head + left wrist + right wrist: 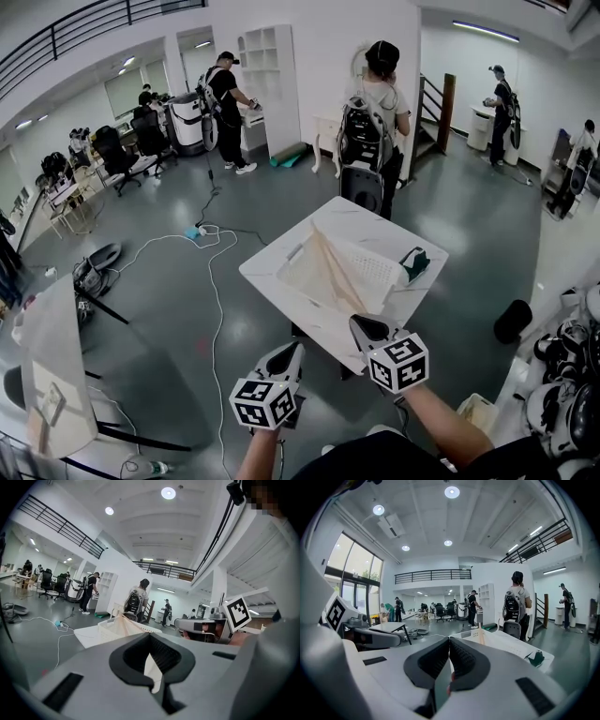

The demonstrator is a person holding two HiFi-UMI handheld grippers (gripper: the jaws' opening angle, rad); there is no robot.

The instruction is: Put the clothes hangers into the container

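White table (264, 266) carries container (371, 272); left gripper (296, 347), right gripper (360, 323) closed.

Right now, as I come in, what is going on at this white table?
A person stands just short of the white table, with the left gripper and the right gripper held out toward it. The fingers of both are closed with nothing between them, and neither touches anything. On the table sits a white perforated basket with beige contents that I cannot identify. A dark green item lies beside it near the table's corner.
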